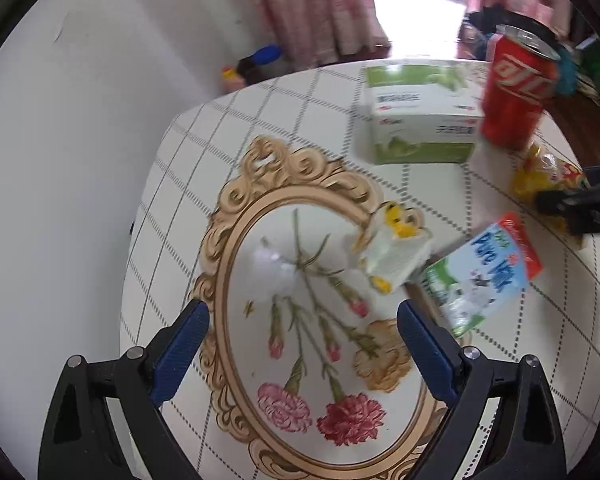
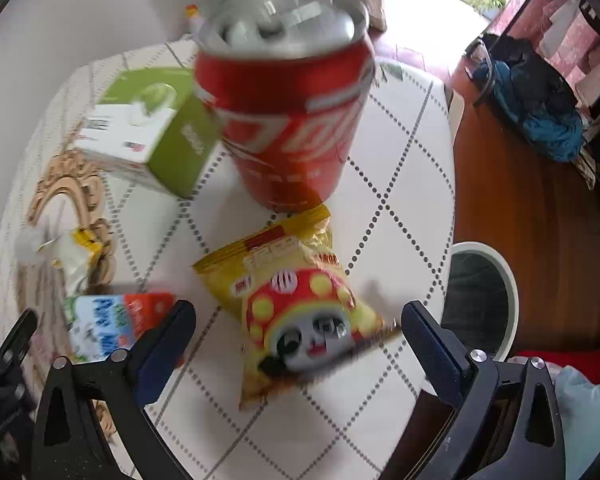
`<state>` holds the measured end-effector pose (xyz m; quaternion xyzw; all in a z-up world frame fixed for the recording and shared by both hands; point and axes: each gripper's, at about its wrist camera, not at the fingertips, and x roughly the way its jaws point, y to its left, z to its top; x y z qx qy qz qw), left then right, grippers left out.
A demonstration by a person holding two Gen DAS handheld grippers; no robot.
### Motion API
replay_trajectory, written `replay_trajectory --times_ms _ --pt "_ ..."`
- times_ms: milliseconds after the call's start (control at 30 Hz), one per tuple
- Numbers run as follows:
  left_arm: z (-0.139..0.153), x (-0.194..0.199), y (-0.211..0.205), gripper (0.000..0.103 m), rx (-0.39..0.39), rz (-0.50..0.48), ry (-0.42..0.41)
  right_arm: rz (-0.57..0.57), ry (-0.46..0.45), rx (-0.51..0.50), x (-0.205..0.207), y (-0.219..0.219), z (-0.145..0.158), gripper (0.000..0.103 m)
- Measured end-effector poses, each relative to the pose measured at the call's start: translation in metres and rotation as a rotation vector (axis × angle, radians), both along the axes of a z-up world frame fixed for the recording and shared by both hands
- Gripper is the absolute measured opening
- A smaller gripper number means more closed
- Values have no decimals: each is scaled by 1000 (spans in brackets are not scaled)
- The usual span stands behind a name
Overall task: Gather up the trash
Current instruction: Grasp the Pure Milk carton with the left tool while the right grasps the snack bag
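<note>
A round table (image 1: 284, 100) carries trash: a crumpled white and yellow wrapper (image 1: 396, 248), a milk carton (image 1: 484, 272) lying flat, a green and white box (image 1: 416, 112), an upright red cola can (image 1: 516, 92) and a yellow snack bag (image 1: 544, 176). My left gripper (image 1: 304, 316) is open and empty above the floral centre of the table, the wrapper just ahead. My right gripper (image 2: 300, 320) is open and empty, its fingers either side of the snack bag (image 2: 300, 300). The can (image 2: 288, 100), box (image 2: 148, 128), carton (image 2: 108, 320) and wrapper (image 2: 72, 256) show there too.
A white-rimmed bin (image 2: 480, 300) stands on the wooden floor right of the table. Dark clothes or bags (image 2: 536, 104) lie far right. A white wall is on the left, pink curtains (image 1: 316, 8) behind. The right gripper's tip (image 1: 580, 204) shows by the snack bag.
</note>
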<state>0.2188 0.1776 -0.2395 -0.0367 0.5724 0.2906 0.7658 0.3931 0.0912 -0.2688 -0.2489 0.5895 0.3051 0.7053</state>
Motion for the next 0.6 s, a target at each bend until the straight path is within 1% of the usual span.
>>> replay_trajectory --times_ms 33,67,100,133,167,233,267,300,333,400,467,533,600 --pt "2 4 -5 96 -2 -39 0 -4 6 4 2 -1 -3 75" --pt "3 8 -8 96 -2 -66 -1 -18 33 29 4 -5 -6 73" --pt "5 11 -13 96 -3 -96 1 -29 38 46 6 -9 -6 68" --pt "7 17 -22 96 -18 -153 3 -41 44 61 7 -14 -4 61" --pt "7 25 -27 96 -26 -197 9 -56 50 70 8 -20 -1 58" --pt "5 40 -45 96 -34 -310 31 -98 50 70 9 -38 5 56" --pt "2 48 -54 96 -33 -369 61 -116 54 76 10 -46 7 56" --pt "-1 53 -58 96 -27 -406 79 -139 70 89 9 -60 10 55" --pt "-7 62 -70 96 -24 -479 123 -160 78 88 8 -70 11 55" --pt "-18 74 -83 96 -28 -563 180 -198 98 92 4 -92 14 55" --pt "-29 81 -89 94 -42 -601 235 -233 122 86 -3 -112 13 55" --pt "-38 87 -91 57 -44 -607 277 -255 155 82 -14 -126 8 56" --pt "-38 89 -91 56 -47 -584 287 -256 170 70 -18 -134 2 56"
